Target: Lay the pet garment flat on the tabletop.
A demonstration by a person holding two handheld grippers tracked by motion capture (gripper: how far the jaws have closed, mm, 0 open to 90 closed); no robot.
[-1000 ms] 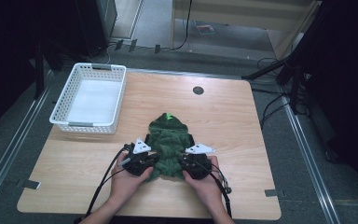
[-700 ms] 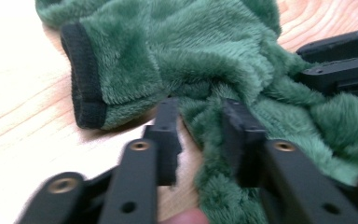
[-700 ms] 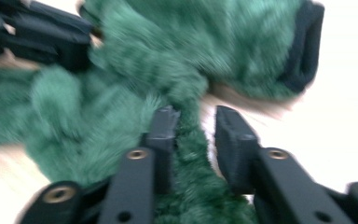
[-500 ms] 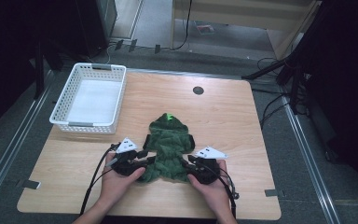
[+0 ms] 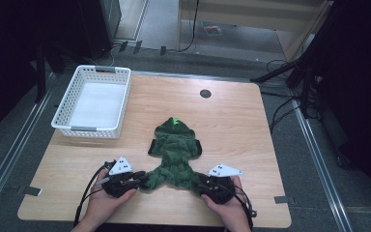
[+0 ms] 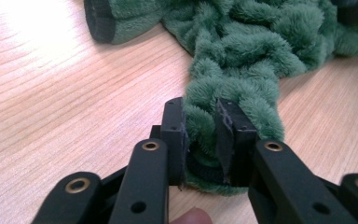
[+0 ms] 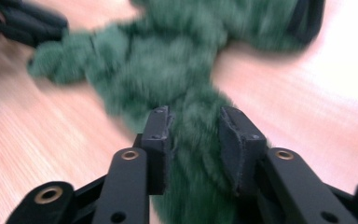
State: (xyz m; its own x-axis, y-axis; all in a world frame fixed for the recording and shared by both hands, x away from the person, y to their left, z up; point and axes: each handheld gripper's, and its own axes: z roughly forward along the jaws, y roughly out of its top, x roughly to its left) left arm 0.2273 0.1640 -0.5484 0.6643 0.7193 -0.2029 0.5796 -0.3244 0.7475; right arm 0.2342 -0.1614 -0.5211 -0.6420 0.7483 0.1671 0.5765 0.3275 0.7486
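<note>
Your left gripper is pinched onto one fluffy leg of the green garment; in the left gripper view the two black jaws stand only a little apart, with the plush fabric squeezed between their pads and bulging out past them. The leg's end lies under the jaws on the table, and the rest of the garment runs away from the gripper toward the top of that view, where a black cuff ends another limb.

Your right gripper has its jaws set wider, one on each side of the other leg of the garment. The fabric fills the gap and touches both pads, but the right gripper view is blurred, so you cannot tell how firmly it is clamped.

In the high view your left gripper and right gripper sit near the front edge of the table, each at one of the garment's two lower corners, which spread apart toward your hands. The body of the garment lies flat between and just beyond the grippers, near the middle of the table, with its hood and a bright green tab pointing away from you. A white basket stands well apart at the far left of the table.
</note>
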